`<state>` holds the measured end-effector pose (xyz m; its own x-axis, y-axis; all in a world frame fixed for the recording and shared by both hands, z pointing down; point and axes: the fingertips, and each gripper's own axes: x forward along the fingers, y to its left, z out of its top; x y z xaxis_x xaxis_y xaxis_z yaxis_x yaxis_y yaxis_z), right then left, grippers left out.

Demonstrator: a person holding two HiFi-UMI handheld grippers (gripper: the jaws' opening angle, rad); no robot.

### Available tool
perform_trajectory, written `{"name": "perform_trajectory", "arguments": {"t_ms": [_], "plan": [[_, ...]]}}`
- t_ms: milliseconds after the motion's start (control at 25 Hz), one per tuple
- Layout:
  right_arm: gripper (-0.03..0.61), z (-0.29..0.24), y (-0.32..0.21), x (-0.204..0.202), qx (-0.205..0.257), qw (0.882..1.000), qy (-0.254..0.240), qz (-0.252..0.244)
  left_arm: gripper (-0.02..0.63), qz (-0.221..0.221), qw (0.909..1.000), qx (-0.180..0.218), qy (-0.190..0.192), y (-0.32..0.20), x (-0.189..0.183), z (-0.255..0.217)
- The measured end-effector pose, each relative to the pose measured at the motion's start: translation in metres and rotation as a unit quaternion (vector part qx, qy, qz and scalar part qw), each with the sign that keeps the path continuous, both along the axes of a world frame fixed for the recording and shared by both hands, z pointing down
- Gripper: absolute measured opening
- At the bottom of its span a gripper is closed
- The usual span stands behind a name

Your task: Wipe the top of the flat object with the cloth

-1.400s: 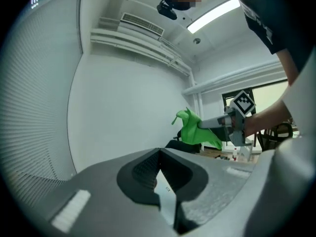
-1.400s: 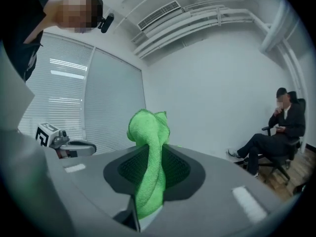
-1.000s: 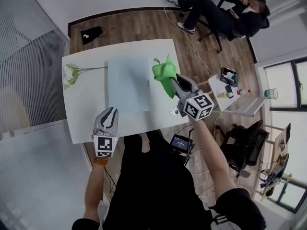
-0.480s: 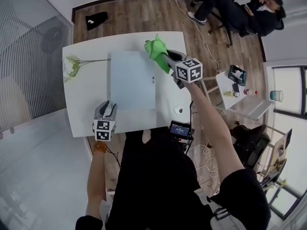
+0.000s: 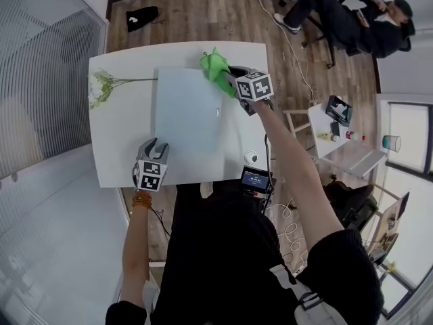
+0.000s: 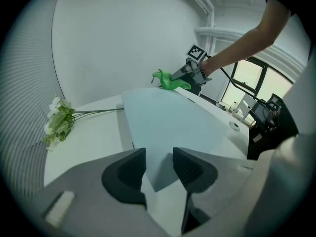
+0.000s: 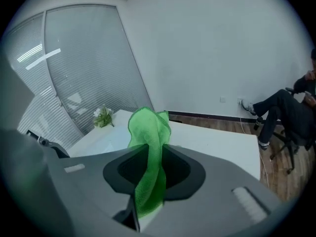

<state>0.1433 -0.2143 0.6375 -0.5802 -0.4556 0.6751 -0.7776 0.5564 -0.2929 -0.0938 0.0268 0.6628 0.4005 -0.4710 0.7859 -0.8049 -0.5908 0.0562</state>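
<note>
Head view: a white worktop point(image 5: 115, 147) has a pale blue flat thing point(image 5: 188, 124) lying in the middle. Flowers point(image 5: 101, 90) lie to its left, apart from it. The right gripper point(image 5: 229, 76) holds a green cloth point(image 5: 215, 65) at the far right corner of the flat thing. The left gripper point(image 5: 156, 146) sits at the near left corner.

Left gripper view: the jaws are a little apart and pinch nothing. The near corner of the flat thing shows in the gap between them. I cannot tell if they touch it. Far off, the cloth hangs by the other corner.

Right gripper view: the jaws are pressed onto the cloth, which sticks up past them in a bunch. The worktop and flowers lie beyond.

I think the wiping has not begun. The cloth is bunched up, so only a small bit may rub the top and spots may get missed. If the push is hard, the flat thing may slide on the worktop, as the left jaws are not gripping it. A long sweep to the left could knock the flowers.
</note>
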Motion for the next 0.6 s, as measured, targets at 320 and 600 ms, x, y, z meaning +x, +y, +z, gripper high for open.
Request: {"name": "perform_trajectory", "arguments": {"t_ms": [320, 600], "plan": [[0.109, 0.024, 0.012, 0.000, -0.021, 0.999, 0.028, -0.021, 0.176, 0.008, 0.9997, -0.022, 0.007, 0.000, 0.000, 0.000], [0.107, 0.028, 0.007, -0.003, -0.036, 0.998, 0.043, -0.017, 0.207, -0.008, 0.9959, -0.085, 0.029, 0.007, -0.005, 0.004]]}}
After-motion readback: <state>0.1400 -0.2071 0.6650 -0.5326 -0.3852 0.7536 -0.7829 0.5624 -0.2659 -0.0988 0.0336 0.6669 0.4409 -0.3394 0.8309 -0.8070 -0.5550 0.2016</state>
